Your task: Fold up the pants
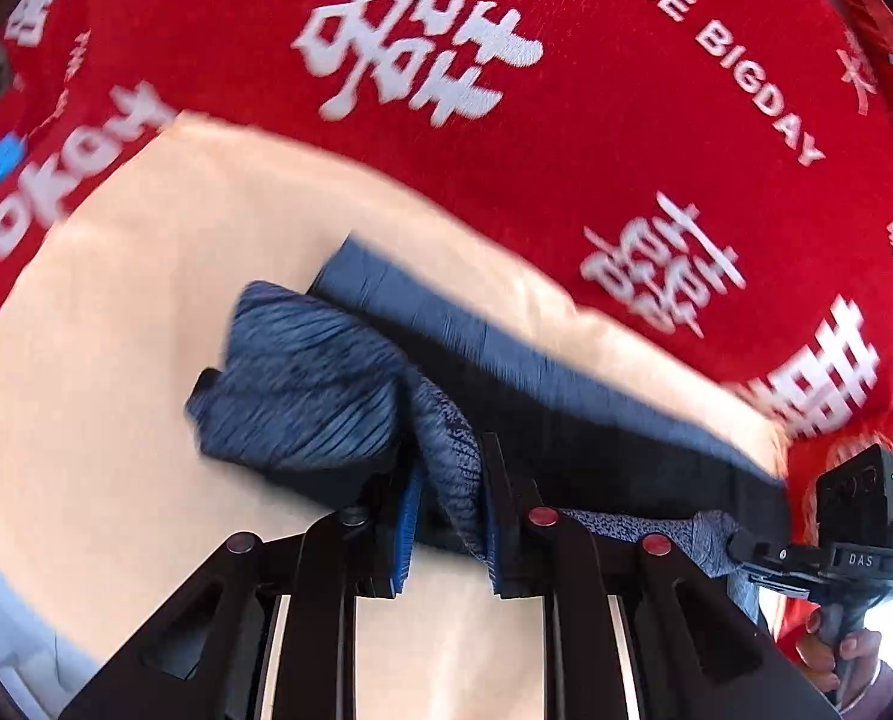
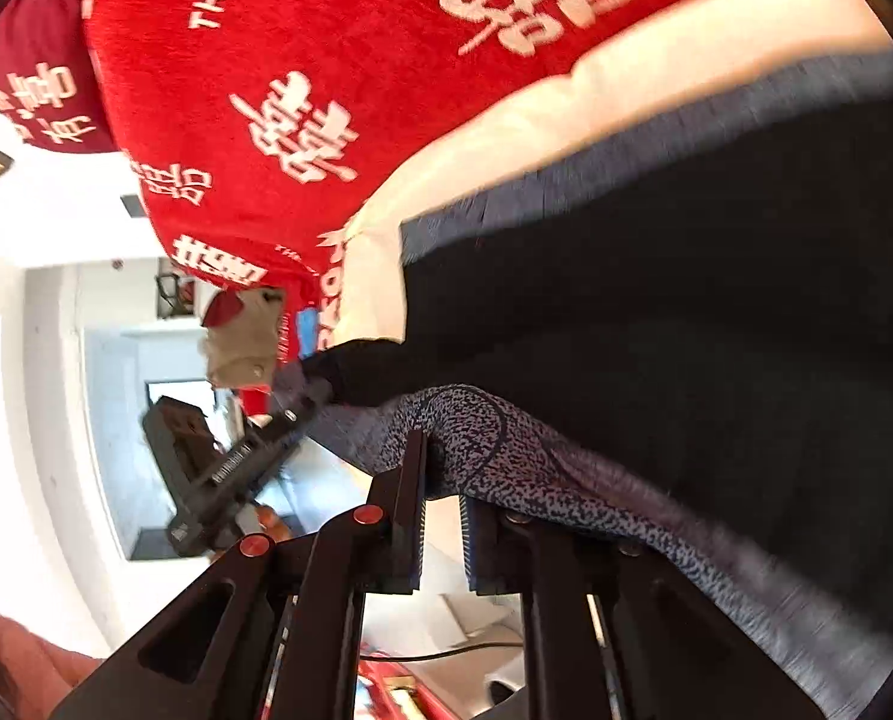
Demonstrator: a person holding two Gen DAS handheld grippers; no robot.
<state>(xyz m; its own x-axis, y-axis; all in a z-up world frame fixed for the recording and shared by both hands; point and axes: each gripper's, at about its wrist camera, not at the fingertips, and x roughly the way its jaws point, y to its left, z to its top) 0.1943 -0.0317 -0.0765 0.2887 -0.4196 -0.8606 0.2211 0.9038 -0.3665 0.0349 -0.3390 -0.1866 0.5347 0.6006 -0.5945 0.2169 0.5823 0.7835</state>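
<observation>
Two hand-held grippers, left [image 1: 446,516] and right [image 2: 443,516], each clamp one edge of the pants [image 1: 302,384] raised above the cream bed sheet [image 1: 116,300]; keep edges level, taut.

A big red blanket [image 1: 566,120] with white letters is lying over a soft cream-coloured bed top [image 1: 146,300]. Past it, bright light is shining on white walls [image 2: 38,360], and a doorway [image 2: 116,420] is showing in the far wall.
</observation>
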